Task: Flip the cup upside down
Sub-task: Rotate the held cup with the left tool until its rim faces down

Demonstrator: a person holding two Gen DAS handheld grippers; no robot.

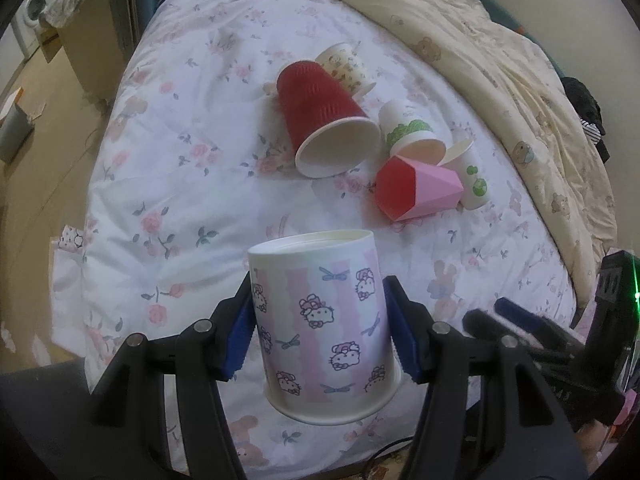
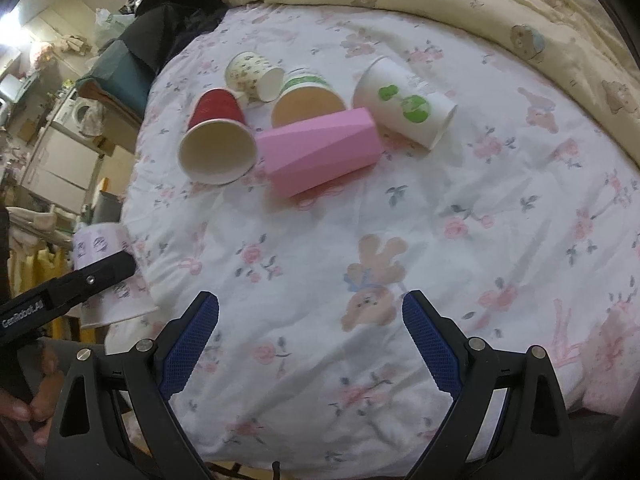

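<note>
Between the blue pads (image 1: 240, 340) of the left gripper (image 1: 320, 320), a Hello Kitty paper cup (image 1: 324, 320) is held clamped at mid-wall, clear of the floral quilt (image 1: 180, 184). The cup is judged light, thin-walled and easily crushed; a gentle hold across the middle of the wall is advised, away from the soft rim. Its long axis is seen near vertical, slightly tilted, the narrow base uppermost and the wide rolled mouth pointing down, so the cup appears already inverted. Beyond it, a red cup (image 1: 320, 116) and a pink faceted cup (image 1: 424, 188) are shown lying on their sides among other paper cups. Rightmost, the right gripper (image 2: 310, 340) is shown with fingers spread apart and empty above the quilt.
</note>
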